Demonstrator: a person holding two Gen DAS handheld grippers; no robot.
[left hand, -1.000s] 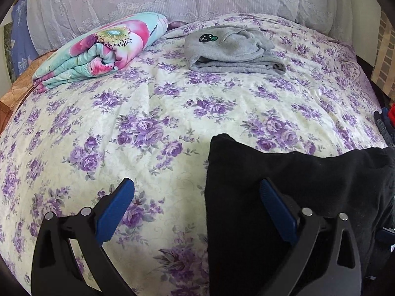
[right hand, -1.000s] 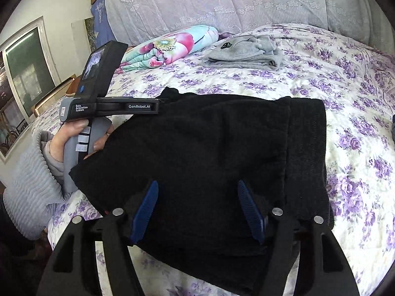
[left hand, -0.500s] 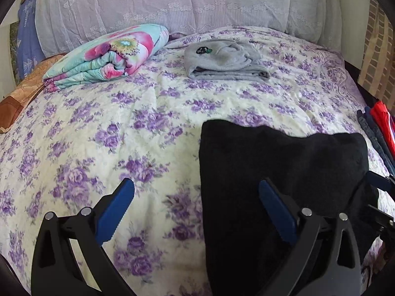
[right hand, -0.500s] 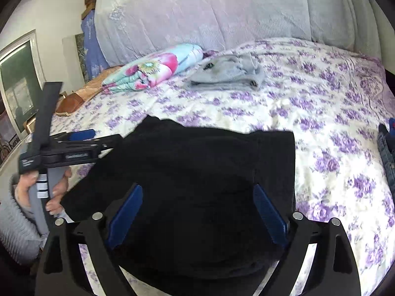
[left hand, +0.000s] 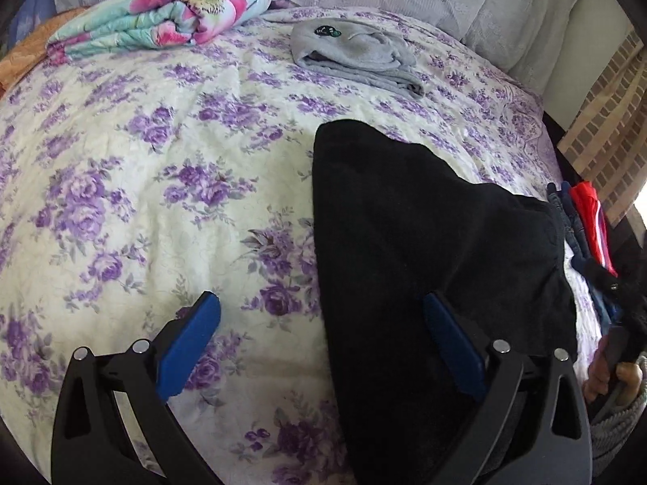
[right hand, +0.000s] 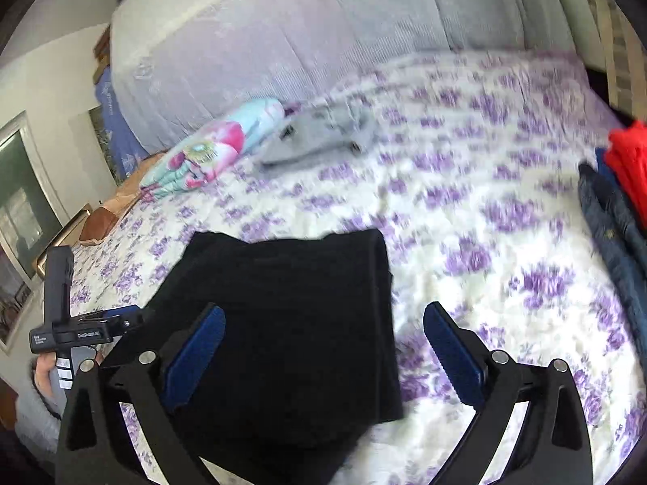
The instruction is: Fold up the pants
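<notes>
1. Two grippers are in view, and both stand spread wide with nothing between the pads: the left gripper (left hand: 321, 339) and the right gripper (right hand: 323, 341) are released.
2. Black pants (left hand: 424, 250) lie folded into a compact stack on the bed (left hand: 141, 186). Seen from the left gripper, they sit ahead and to its right, under its right finger. Seen from the right gripper, the pants (right hand: 283, 323) lie ahead and to its left, under its left finger.
3. By the look of it, the folding is nearly or fully done; the stack has straight edges and layered sides.
4. Handling, as a judgement: the cloth looks thick, fleecy and soft, so it is limp, light and not fragile. It will sag and unfold if lifted by a single layer.
5. Best hold is likely on the near edge of the stack, pinching all layers together, one gripper at each near corner, so the fold stays shut.
6. Beyond the left gripper, far ahead, lie a grey garment (left hand: 356, 56) and a floral blanket (left hand: 161, 16); far to its right sit other clothes (left hand: 586, 218). All are well apart from the pants.
7. The right view is blurred, so fine detail there is unclear.
</notes>
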